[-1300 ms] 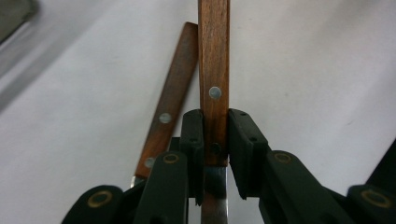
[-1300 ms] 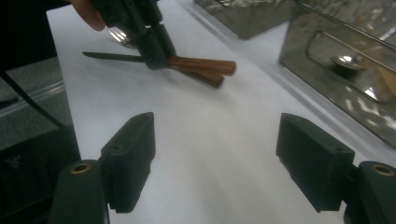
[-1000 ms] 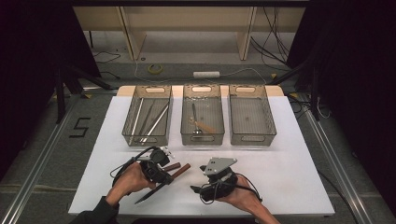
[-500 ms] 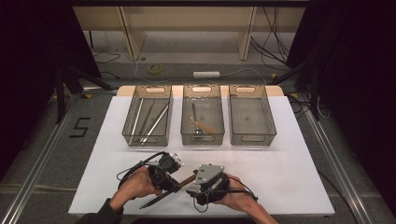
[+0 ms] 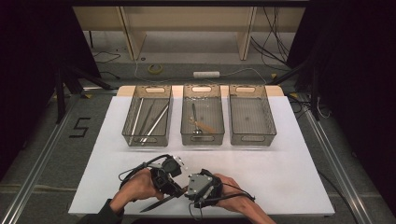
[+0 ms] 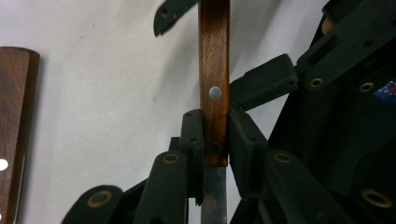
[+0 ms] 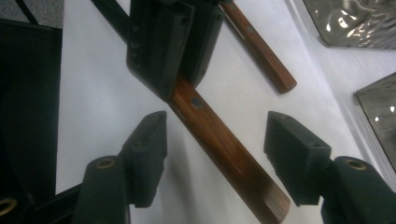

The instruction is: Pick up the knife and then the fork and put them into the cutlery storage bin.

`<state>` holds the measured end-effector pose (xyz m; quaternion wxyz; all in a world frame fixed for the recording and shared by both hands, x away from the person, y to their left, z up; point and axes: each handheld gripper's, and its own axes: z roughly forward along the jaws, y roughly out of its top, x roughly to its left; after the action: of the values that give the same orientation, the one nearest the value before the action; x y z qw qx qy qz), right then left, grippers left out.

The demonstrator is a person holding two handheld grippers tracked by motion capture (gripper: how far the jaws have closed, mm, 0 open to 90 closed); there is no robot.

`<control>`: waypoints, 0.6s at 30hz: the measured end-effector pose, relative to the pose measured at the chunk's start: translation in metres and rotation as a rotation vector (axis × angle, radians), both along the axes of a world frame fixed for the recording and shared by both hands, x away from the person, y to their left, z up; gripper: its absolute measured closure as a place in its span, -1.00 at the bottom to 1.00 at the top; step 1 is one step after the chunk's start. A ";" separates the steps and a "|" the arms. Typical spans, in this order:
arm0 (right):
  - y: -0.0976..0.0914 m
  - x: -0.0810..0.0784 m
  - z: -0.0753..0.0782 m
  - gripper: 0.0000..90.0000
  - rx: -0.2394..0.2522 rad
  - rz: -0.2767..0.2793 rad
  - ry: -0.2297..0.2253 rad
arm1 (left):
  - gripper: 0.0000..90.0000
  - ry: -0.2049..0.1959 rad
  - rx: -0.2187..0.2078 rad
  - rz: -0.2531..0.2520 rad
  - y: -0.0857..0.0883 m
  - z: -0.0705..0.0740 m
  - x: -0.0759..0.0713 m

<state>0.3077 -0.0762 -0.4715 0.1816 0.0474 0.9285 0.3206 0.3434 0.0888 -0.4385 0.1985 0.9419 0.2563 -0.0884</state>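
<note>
A knife with a brown wooden handle [image 6: 214,70] and a dark blade [image 5: 156,204] hangs just above the white table near its front edge. My left gripper [image 6: 215,135] is shut on the handle where it meets the blade; in the high view the left gripper [image 5: 175,185] sits left of centre. My right gripper [image 7: 219,144] faces it from the right, its jaws on either side of the handle's free end [image 7: 233,163] with gaps on both sides. They have just been closing, with the handle between them untouched. In the high view the right gripper [image 5: 189,189] almost meets the left one.
A second wooden-handled utensil [image 7: 261,49] lies on the table beside the knife. Three clear trays stand in a row farther back: the left tray [image 5: 147,141] holds several long metal utensils, the middle tray [image 5: 202,140] a few pieces, the right tray [image 5: 253,140] none that I can see.
The two hands have come together. My right gripper slid left up to the knife handle, and its jaws now straddle it. My left gripper shifted right a little with the knife.
</note>
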 end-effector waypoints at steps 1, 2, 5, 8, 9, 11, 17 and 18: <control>0.000 0.000 0.000 -0.07 -0.009 0.010 -0.005 | 0.69 0.007 0.000 -0.001 0.000 0.000 0.000; 0.000 -0.001 0.000 -0.04 -0.012 0.013 -0.007 | 0.69 0.009 -0.001 -0.002 0.000 0.000 -0.001; 0.001 -0.002 0.000 0.05 -0.018 0.020 -0.028 | 0.69 0.014 -0.004 -0.008 0.000 0.001 0.000; 0.002 -0.004 -0.001 0.14 -0.037 0.035 -0.056 | 0.69 0.019 -0.007 -0.014 -0.001 0.002 -0.001; 0.001 -0.005 -0.002 0.19 -0.050 0.037 -0.064 | 0.69 0.022 -0.008 -0.017 -0.001 0.002 -0.001; 0.001 -0.006 -0.002 0.26 -0.062 0.052 -0.074 | 0.69 0.024 -0.006 -0.022 -0.001 0.002 -0.001; 0.001 -0.011 -0.001 0.43 -0.087 0.089 -0.152 | 0.69 0.033 -0.025 -0.023 0.000 0.005 -0.001; 0.001 -0.012 0.000 0.46 -0.094 0.105 -0.167 | 0.69 0.029 -0.028 -0.026 0.000 0.005 -0.001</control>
<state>0.2960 -0.0755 -0.4719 0.2435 -0.0367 0.9252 0.2888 0.3425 0.0888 -0.4330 0.2068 0.9408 0.2456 -0.1084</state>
